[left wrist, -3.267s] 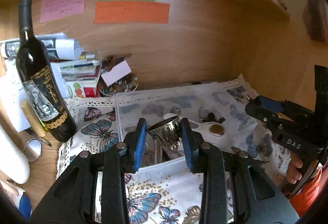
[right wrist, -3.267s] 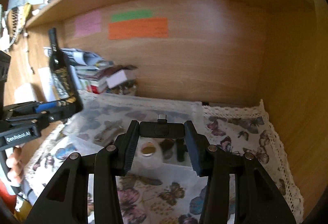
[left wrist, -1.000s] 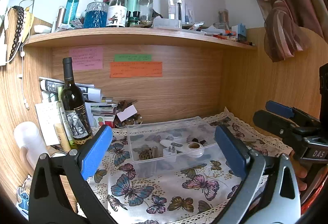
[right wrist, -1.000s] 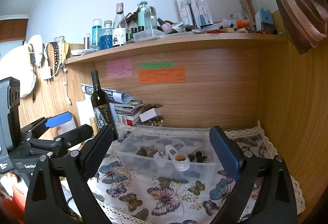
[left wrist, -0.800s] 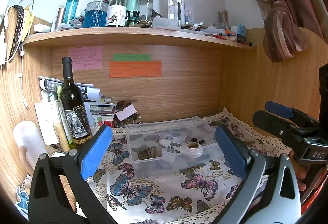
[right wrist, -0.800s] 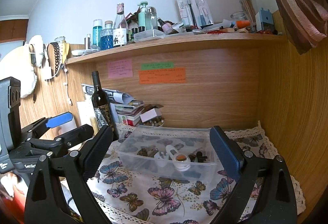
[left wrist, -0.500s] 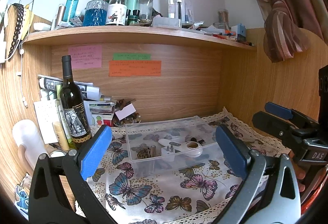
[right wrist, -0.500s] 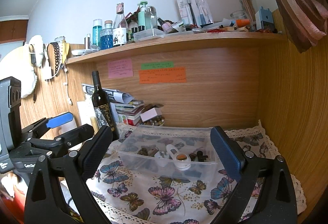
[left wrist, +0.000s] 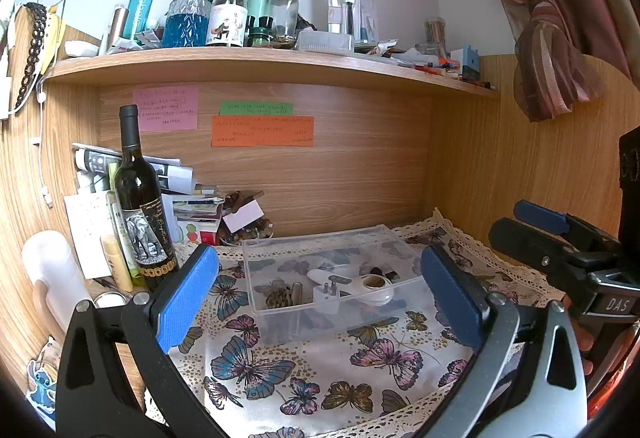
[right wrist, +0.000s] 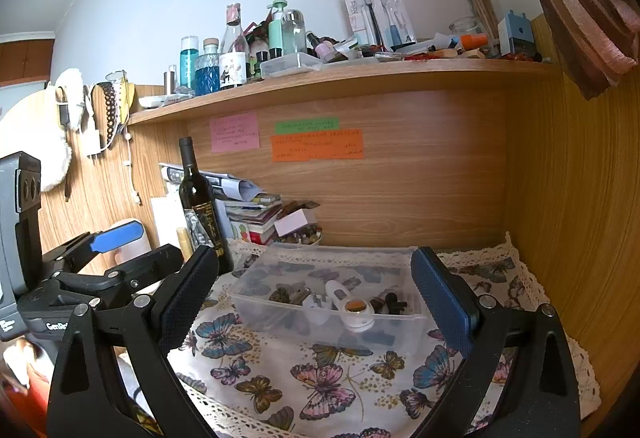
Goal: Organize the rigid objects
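Note:
A clear plastic box (left wrist: pixel 392 242) (right wrist: pixel 248 298) stands on the butterfly cloth (left wrist: pixel 304 366) (right wrist: pixel 320 378). It holds several small items: a white plug adapter (left wrist: pixel 326 292), a white device with a round amber part (left wrist: pixel 376 284) (right wrist: pixel 356 308), a pine cone (left wrist: pixel 278 298) and dark pieces (right wrist: pixel 390 304). My left gripper (left wrist: pixel 316 306) is open and empty, pulled back in front of the box. My right gripper (right wrist: pixel 316 308) is open and empty, also well back from the box.
A wine bottle (left wrist: pixel 142 205) (right wrist: pixel 200 205) stands left of the box, with papers, books and a bowl of small items (left wrist: pixel 244 226) behind. A cluttered shelf (left wrist: pixel 256 61) runs overhead. Wooden walls close the back and right. A white cylinder (left wrist: pixel 52 274) stands far left.
Earlier each gripper was shut on an item over the box. Now both are open, empty and drawn back. In the last second hardly anything has moved.

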A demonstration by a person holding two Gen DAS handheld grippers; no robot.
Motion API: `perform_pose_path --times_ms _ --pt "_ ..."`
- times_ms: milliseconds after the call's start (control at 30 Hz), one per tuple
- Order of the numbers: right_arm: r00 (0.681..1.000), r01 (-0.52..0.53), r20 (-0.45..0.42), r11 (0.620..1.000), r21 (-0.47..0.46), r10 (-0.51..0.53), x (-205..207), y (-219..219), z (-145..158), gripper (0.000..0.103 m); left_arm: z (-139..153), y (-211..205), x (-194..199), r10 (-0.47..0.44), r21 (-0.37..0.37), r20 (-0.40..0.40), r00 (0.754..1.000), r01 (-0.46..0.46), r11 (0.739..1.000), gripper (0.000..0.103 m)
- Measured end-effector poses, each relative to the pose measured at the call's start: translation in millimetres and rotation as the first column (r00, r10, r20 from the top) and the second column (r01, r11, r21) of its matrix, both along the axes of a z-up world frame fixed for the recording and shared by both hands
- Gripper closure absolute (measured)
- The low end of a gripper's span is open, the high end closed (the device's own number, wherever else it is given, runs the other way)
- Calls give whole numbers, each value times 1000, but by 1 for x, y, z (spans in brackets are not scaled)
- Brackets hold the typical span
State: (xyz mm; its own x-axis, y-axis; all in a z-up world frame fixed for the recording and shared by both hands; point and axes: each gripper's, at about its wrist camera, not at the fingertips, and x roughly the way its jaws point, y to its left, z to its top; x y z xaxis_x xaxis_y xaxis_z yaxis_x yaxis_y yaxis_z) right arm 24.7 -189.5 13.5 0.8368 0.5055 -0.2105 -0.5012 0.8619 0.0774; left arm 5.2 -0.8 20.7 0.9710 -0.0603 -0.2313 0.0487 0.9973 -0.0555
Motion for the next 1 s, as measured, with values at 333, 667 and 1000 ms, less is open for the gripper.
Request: perform_pose_path --times_ms 333,667,1000 --pt "1000 4 -3 1000 0 -4 -1 3 -1 6 -1 -1 0 1 -2 -1 1000 -1 1000 0" --pt "1000 5 -4 1000 0 -5 -1 3 -1 6 -2 -5 -1 -3 -8 -1 1000 3 1000 0" --pt "1000 9 -11 1000 -3 -9 -1 5 -2 6 -2 -7 0 -12 -14 -11 1000 12 1000 0"
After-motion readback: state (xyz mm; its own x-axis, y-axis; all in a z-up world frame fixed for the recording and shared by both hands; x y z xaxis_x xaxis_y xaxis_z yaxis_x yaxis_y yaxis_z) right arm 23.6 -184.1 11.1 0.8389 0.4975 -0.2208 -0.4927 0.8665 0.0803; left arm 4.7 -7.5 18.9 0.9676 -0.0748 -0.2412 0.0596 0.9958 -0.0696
